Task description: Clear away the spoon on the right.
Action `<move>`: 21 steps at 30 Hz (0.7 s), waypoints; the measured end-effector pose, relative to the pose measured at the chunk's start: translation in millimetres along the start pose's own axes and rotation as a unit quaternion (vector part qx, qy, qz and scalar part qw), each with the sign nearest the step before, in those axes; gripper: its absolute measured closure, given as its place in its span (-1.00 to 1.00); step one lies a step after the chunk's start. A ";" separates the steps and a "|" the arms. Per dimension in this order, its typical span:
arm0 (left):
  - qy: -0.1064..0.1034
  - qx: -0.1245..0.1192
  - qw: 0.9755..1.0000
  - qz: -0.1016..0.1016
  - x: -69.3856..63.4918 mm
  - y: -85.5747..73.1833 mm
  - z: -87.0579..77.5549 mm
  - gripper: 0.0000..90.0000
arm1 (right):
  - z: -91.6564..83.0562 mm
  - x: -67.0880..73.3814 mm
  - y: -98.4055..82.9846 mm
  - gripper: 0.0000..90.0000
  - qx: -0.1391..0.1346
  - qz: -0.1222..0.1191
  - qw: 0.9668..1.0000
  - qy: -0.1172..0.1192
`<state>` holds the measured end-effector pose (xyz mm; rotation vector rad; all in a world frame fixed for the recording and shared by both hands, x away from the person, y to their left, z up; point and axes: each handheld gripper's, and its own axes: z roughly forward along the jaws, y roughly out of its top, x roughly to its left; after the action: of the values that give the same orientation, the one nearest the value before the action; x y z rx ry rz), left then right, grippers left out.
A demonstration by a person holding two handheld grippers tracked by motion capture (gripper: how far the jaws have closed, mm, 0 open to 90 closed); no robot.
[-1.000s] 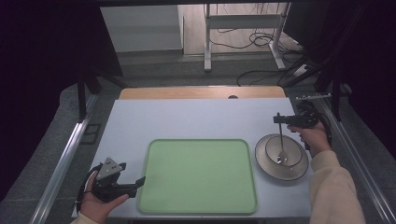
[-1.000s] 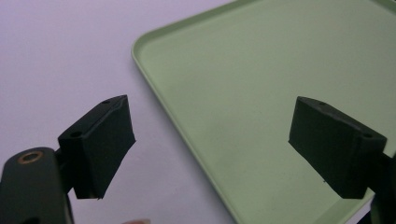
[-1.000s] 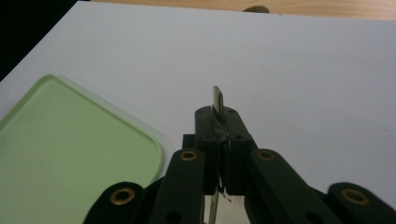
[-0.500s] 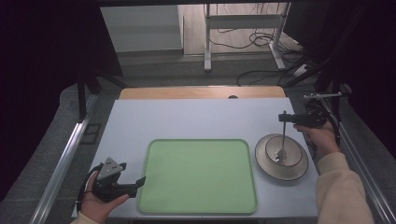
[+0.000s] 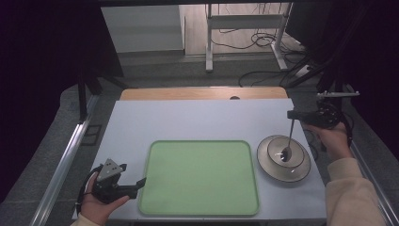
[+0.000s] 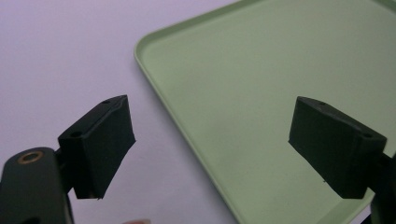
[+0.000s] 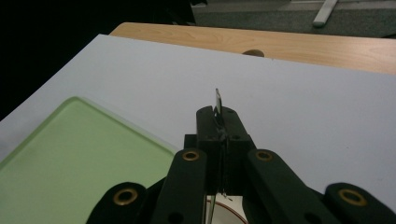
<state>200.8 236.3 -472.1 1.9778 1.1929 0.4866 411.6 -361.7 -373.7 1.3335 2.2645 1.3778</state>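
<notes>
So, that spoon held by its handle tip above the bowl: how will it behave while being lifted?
The spoon looks like thin metal, so probably stiff and light. The right gripper is shut on the handle's very end, with the spoon hanging down toward the bowl, so it may swing or pivot between the pads. Its smooth handle could slip.

Both grippers are showing black bodies: the left gripper (image 5: 123, 185) is carrying a grey three-cornered plate (image 5: 109, 169) on top, and the right gripper (image 5: 292, 114) is trailing a dark cable (image 5: 347, 131). Up close, the left gripper's pads (image 6: 100, 140) are looking like thick matte black blocks with small holes, while brass-coloured rivets (image 7: 191, 155) are glinting on the right gripper's linkage arms. The person is wearing a pale cream sleeve (image 5: 350, 193) on the right arm.
</notes>
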 end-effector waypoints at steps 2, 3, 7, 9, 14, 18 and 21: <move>0.000 0.000 1.000 0.000 0.2 0.0 -0.1 -0.69 | -3.4 3.5 -0.5 0.97 -0.002 -0.004 1.000 0.002; 0.000 0.000 1.000 0.000 0.2 0.0 -0.1 -0.69 | -3.4 3.5 -0.5 0.97 -0.002 -0.004 1.000 0.002; 0.001 0.000 1.000 0.000 0.1 0.1 -0.1 -0.69 | -15.9 13.4 -3.0 0.97 -0.017 -0.019 1.000 0.000; 0.001 0.000 1.000 0.000 0.1 0.1 0.1 -0.69 | -19.1 16.4 -3.7 0.97 -0.018 -0.024 1.000 -0.001; 0.002 0.000 1.000 0.000 0.1 0.5 -0.2 -0.69 | -28.6 25.2 -4.3 0.97 -0.027 -0.036 0.999 0.002; 0.002 0.001 1.000 0.000 0.2 0.3 0.4 -0.69 | -35.8 32.0 -3.7 0.97 -0.038 -0.041 0.998 0.004; 0.002 0.001 1.000 0.000 0.2 0.1 0.5 -0.69 | -36.9 35.8 -3.6 0.97 -0.038 -0.046 0.998 0.007</move>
<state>201.3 236.2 -472.3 1.9800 1.1965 0.4900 368.4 -358.2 -345.9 1.1852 2.2279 1.4306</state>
